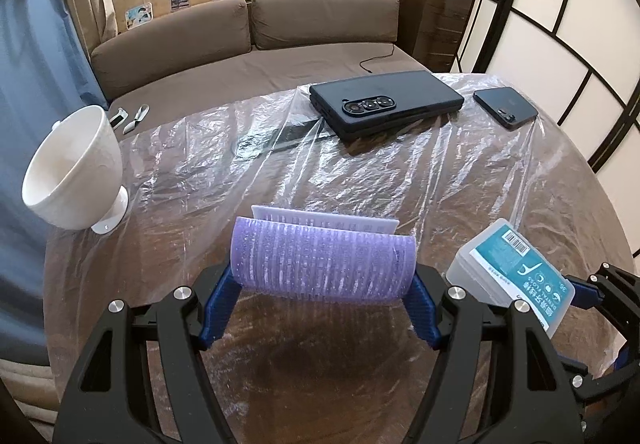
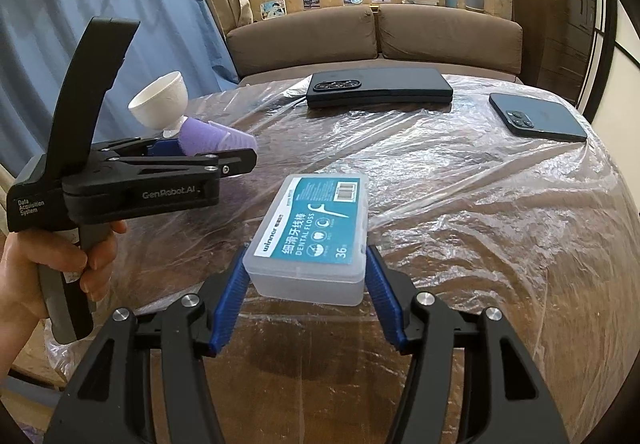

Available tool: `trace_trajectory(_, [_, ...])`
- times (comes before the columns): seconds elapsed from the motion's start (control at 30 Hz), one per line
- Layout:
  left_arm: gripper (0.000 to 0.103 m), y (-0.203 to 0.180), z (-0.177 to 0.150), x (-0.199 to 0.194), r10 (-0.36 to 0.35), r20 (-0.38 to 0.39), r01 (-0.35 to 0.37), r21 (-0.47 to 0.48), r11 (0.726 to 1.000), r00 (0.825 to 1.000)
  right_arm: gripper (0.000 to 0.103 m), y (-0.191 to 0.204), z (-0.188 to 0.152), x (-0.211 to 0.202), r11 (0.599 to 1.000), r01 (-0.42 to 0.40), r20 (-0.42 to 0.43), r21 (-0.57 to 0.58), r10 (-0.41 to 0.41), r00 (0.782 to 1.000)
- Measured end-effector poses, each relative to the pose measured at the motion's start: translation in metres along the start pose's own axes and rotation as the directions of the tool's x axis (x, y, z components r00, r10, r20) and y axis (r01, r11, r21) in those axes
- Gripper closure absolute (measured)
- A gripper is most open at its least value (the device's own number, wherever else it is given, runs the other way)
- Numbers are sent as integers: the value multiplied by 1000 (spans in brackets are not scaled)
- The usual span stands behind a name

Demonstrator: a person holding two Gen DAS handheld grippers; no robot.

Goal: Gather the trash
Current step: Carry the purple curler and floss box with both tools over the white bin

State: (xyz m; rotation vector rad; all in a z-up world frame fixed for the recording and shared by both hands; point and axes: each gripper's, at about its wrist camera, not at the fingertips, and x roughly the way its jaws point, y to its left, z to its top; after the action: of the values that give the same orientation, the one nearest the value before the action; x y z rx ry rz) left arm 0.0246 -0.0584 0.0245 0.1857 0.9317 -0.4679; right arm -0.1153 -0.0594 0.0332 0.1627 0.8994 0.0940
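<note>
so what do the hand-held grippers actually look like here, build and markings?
Both hand-held grippers, left and right, share one build: black angular linkage frames, silver screw heads and ribbed blue finger pads. The left one's side reads "GenRobot.AI" and "Data Acquisition System" in white, with a black pistol grip. No cables or sleeves show.

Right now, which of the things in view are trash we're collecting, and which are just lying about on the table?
In hand:
- purple ribbed hair roller, clamped in the left gripper
- clear plastic dental floss box with teal label, between the right gripper pads

Lying about:
- white footed ceramic bowl
- black folded phone
- dark blue slab phone
- crinkled clear plastic table cover
</note>
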Motion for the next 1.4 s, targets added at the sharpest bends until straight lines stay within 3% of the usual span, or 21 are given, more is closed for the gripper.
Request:
trace_trajectory(0.27, [31, -4, -13, -5, 11, -7, -11, -2, 1000, 1000, 46, 5, -8, 5, 998, 36, -38, -47, -38, 999])
trace_trajectory(0.4, [31, -3, -17, -4, 19, -13, -19, -8, 1000, 1000, 33, 9, -3, 13, 996, 71, -34, -50, -73, 997])
trace_trajectory(0.63, [31, 4, -19, -7, 37, -10, -38, -16, 999, 999, 32, 9, 13, 28, 993, 110, -32, -38, -111, 993])
trace_trajectory(0.8, [31, 8, -19, -8, 43, -9, -44, -23, 999, 999, 48, 8, 14, 32, 992, 120, -38, -46, -122, 992])
trace_trajectory(1.4, [31, -4, -23, -19, 19, 5, -19, -19, 1000, 1000, 48, -4, -2, -8, 1000, 23, -15, 4, -23, 1000])
